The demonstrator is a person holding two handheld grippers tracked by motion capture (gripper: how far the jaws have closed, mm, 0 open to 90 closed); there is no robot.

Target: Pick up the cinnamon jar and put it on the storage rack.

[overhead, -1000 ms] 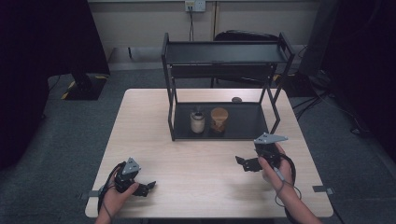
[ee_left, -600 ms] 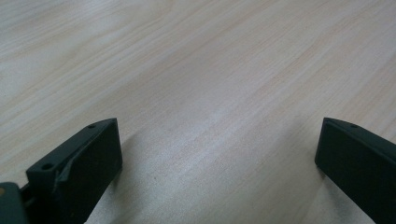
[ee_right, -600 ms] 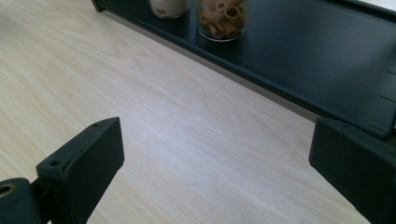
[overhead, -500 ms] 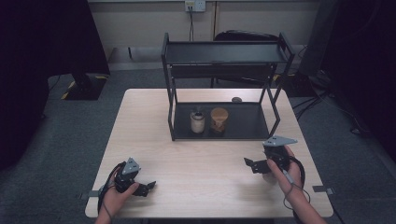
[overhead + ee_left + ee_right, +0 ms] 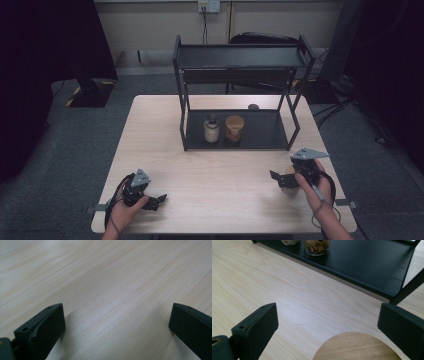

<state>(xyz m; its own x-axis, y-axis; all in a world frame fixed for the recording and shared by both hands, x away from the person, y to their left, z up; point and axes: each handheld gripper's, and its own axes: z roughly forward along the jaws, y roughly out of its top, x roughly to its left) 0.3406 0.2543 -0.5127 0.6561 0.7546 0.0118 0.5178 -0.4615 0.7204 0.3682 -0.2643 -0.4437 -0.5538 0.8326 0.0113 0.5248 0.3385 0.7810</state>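
High view. The left claw (image 5: 159, 200) rests low on the desk (image 5: 225, 175), near the front left corner, held in the person's left hand (image 5: 122, 210). The right claw (image 5: 276, 178) is near the front right edge, in the right hand (image 5: 316, 184), with a round wooden lid (image 5: 289, 179) just at its jaws. Ahead of both claws stands a black two-tier rack (image 5: 240, 90); on its lower shelf, well apart from the right claw, sit a pale jar (image 5: 211, 130) and an amber jar (image 5: 234, 128), side by side.

Left gripper view. The left claw (image 5: 115, 322) is released, its jaws spread wide over bare desk; nothing lies between them.

Right gripper view. The right claw (image 5: 325, 325) is released, jaws wide apart. The round wooden lid (image 5: 359, 347) lies flat on the desk between the jaws, close in at their base; whether either jaw touches it cannot be told. Beyond the claw runs the rack's lower shelf (image 5: 362, 262), the amber jar (image 5: 317, 246) at its far end.
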